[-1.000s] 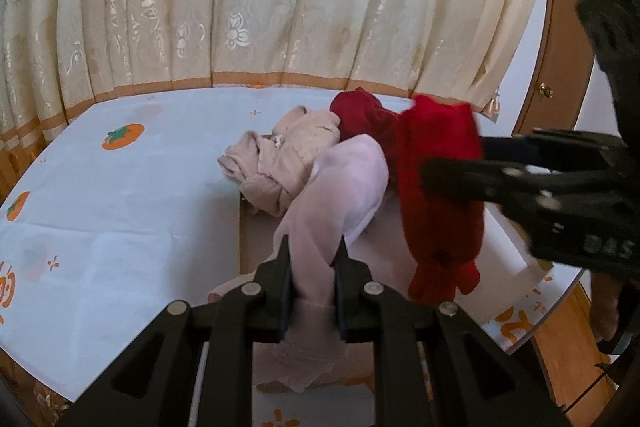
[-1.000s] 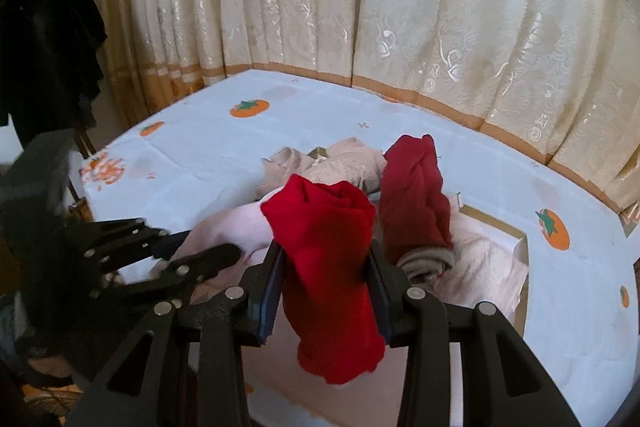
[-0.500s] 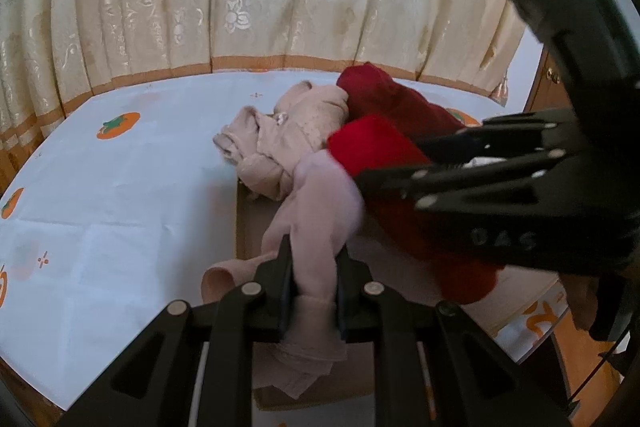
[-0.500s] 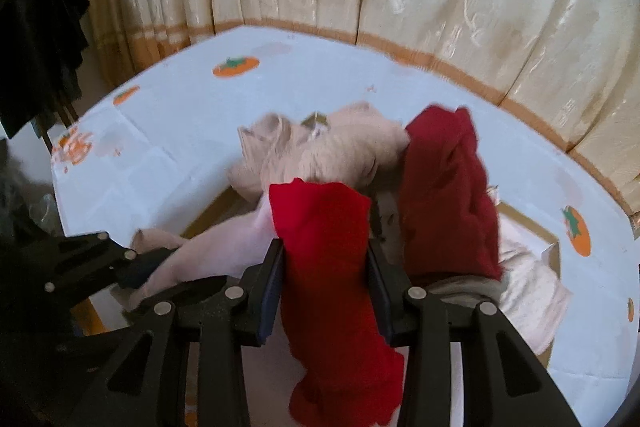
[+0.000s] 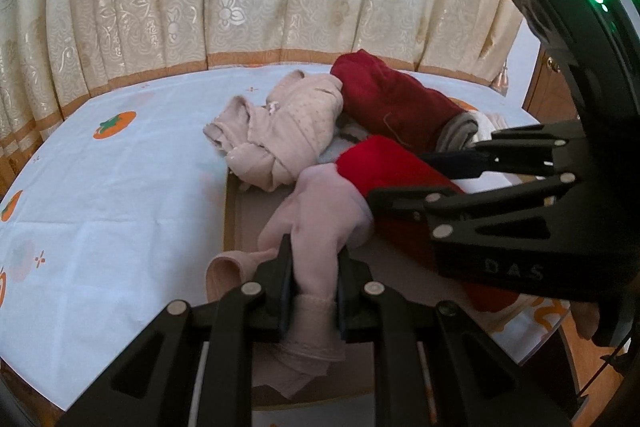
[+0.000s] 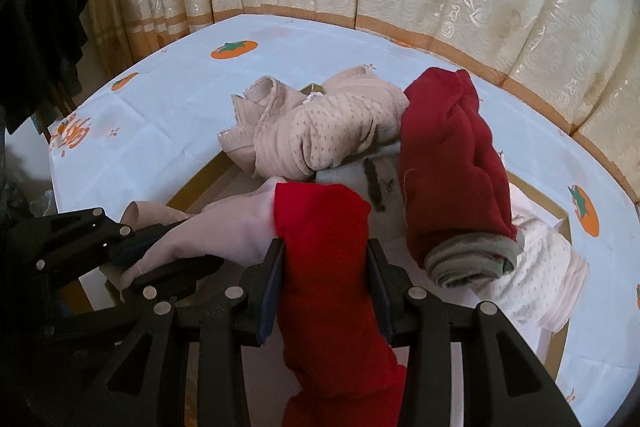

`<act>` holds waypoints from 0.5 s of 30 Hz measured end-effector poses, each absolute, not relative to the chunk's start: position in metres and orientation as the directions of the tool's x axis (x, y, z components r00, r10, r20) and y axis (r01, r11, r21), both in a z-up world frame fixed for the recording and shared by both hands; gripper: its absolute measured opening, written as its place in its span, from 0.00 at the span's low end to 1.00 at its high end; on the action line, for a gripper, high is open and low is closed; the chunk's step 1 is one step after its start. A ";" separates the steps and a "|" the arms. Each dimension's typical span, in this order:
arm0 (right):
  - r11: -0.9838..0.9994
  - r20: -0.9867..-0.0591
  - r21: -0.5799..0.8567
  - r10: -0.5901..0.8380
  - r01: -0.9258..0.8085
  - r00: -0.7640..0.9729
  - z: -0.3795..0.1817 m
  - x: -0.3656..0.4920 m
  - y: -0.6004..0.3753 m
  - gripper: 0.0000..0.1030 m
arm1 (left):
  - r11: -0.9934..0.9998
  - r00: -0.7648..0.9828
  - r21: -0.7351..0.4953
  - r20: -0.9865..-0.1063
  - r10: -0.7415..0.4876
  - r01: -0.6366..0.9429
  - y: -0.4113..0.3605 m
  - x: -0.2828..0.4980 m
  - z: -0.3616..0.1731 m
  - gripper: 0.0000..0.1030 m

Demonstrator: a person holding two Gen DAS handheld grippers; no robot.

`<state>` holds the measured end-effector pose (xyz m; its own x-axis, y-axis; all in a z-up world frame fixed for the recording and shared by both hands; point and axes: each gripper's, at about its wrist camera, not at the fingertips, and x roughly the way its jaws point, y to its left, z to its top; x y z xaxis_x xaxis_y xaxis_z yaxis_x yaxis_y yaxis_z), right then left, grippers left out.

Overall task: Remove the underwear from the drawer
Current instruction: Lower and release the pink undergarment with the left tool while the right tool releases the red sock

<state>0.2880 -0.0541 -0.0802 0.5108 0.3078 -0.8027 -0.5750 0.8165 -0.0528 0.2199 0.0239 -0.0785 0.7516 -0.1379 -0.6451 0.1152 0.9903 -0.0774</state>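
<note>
the left gripper (image 5: 310, 283) is clamped on the pink garment (image 5: 320, 223), whose long axis runs from 6 up toward 1 o'clock over the box (image 5: 234, 211). the right gripper (image 6: 324, 279) pinches the red garment (image 6: 328, 267), its length running 12 to 6, tail hanging at 6. compared with a second ago, the right gripper has dropped lower, so the red piece now lies against the pink one's tip rather than hanging above. beige underwear (image 6: 320, 139) sits at 12, a dark red roll (image 6: 452, 155) at 2.
</note>
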 end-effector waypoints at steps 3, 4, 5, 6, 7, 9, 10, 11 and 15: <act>0.819 -0.800 -0.045 0.313 -0.572 0.512 -0.081 0.287 -0.057 0.42 | 0.991 0.751 -0.075 -0.646 -0.136 0.115 0.023 0.220 -0.079 0.15; 0.821 -0.798 -0.042 0.315 -0.569 0.513 -0.081 0.286 -0.058 0.42 | 0.991 0.750 -0.071 -0.647 -0.134 0.116 0.022 0.220 -0.079 0.15; 0.823 -0.797 -0.038 0.317 -0.567 0.513 -0.081 0.285 -0.059 0.42 | 0.991 0.749 -0.067 -0.649 -0.131 0.115 0.022 0.220 -0.080 0.15; 0.823 -0.797 -0.035 0.319 -0.566 0.513 -0.081 0.285 -0.060 0.42 | 0.991 0.748 -0.067 -0.651 -0.131 0.116 0.021 0.220 -0.080 0.15; 0.824 -0.796 -0.034 0.320 -0.566 0.514 -0.081 0.284 -0.061 0.42 | 0.991 0.747 -0.066 -0.652 -0.131 0.116 0.021 0.219 -0.081 0.15; 0.825 -0.794 -0.032 0.322 -0.564 0.516 -0.081 0.283 -0.062 0.42 | 0.991 0.746 -0.061 -0.654 -0.129 0.117 0.020 0.219 -0.083 0.15; 0.826 -0.793 -0.031 0.323 -0.563 0.517 -0.081 0.282 -0.062 0.42 | 0.991 0.745 -0.061 -0.655 -0.129 0.118 0.020 0.219 -0.083 0.15; 0.827 -0.791 -0.029 0.324 -0.562 0.518 -0.081 0.282 -0.063 0.42 | 0.991 0.743 -0.060 -0.657 -0.129 0.118 0.020 0.220 -0.084 0.15; 0.830 -0.790 -0.023 0.327 -0.558 0.519 -0.081 0.281 -0.064 0.42 | 0.991 0.742 -0.055 -0.659 -0.126 0.120 0.018 0.220 -0.086 0.15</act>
<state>0.2808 -0.0636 -0.0810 0.5186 0.3271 -0.7899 -0.5578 0.8297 -0.0226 0.2197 0.0184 -0.0862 0.7416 -0.1263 -0.6588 0.1201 0.9913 -0.0548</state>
